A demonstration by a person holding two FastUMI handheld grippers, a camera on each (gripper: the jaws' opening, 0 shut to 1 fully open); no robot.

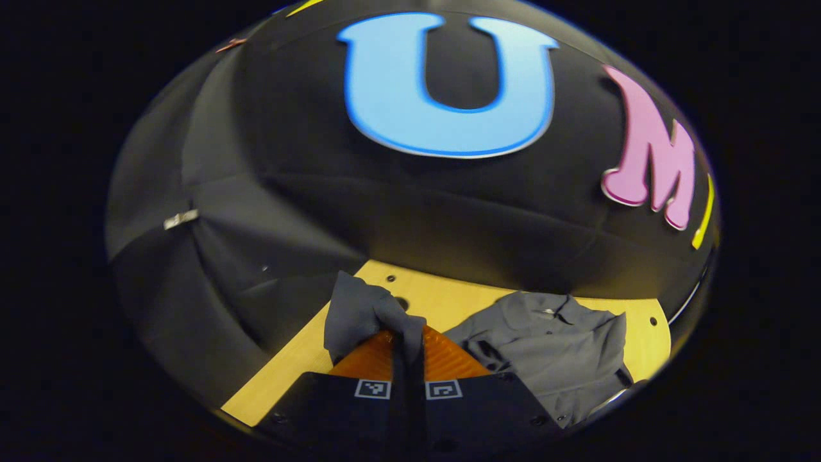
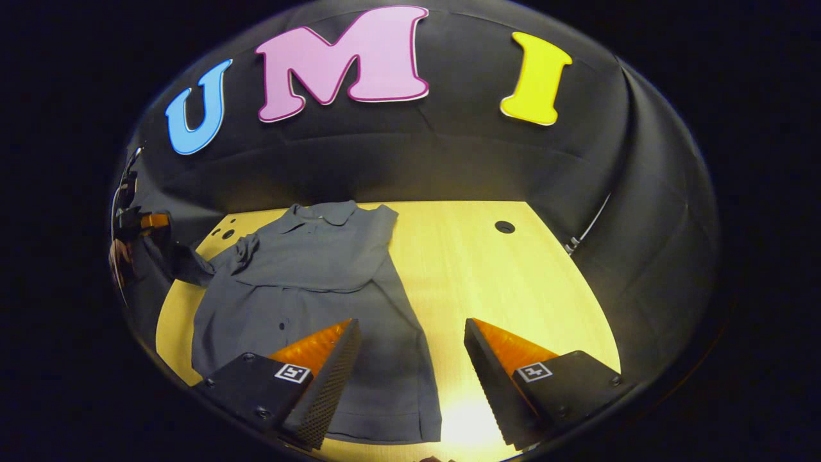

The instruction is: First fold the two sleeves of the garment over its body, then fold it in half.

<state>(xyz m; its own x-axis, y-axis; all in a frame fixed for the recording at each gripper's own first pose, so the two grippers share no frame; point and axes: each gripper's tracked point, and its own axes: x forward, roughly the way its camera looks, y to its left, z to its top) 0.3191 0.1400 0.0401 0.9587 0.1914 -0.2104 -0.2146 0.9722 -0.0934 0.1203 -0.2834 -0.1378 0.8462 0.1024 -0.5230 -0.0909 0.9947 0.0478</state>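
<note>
A grey collared shirt (image 2: 308, 276) lies flat on the wooden table (image 2: 513, 276), collar toward the far wall. One sleeve (image 2: 321, 260) is folded across its chest. My left gripper (image 1: 408, 337) is shut on the other sleeve's end (image 1: 362, 311), held up above the table, with the shirt body (image 1: 551, 350) to its right. That gripper also appears far off at the left in the right gripper view (image 2: 151, 224), with the sleeve (image 2: 192, 266) stretched out from the shirt. My right gripper (image 2: 410, 327) is open above the shirt's lower right edge, nothing between its fingers.
The table has small holes (image 2: 505, 226) near its far edge. Black cloth walls (image 2: 449, 167) close in the back and sides. Bare wood lies to the right of the shirt.
</note>
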